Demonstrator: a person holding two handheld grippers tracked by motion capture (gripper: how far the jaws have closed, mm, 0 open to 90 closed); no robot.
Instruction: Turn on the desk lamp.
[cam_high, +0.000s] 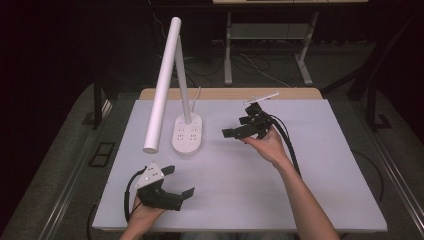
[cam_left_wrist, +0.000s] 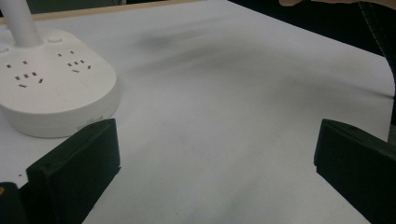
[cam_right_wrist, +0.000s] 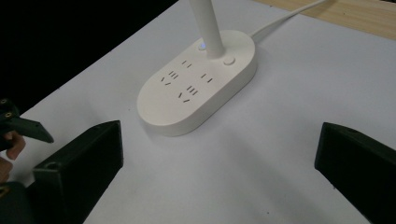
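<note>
A white desk lamp stands on the white table top (cam_high: 310, 185), left of centre. Its oval base (cam_high: 187, 134) carries several power sockets, and its long tube head (cam_high: 161, 87) slants down to the left. My left gripper (cam_high: 178, 181) rests near the front edge, open and holding nothing, with the base (cam_left_wrist: 51, 93) ahead to its left. A hand holds my right gripper (cam_high: 240, 120) just right of the base, jaws wide apart and pointed at the base (cam_right_wrist: 196, 84). Both gripper views show bare table between the jaws.
The lamp's white cable (cam_right_wrist: 280, 16) runs off the back of the base toward the wooden rear edge (cam_high: 225, 93). Dark floor with metal table legs (cam_high: 228, 50) and loose cables lies beyond. My left gripper's jaw tip (cam_right_wrist: 25, 128) shows at the left edge of the right gripper view.
</note>
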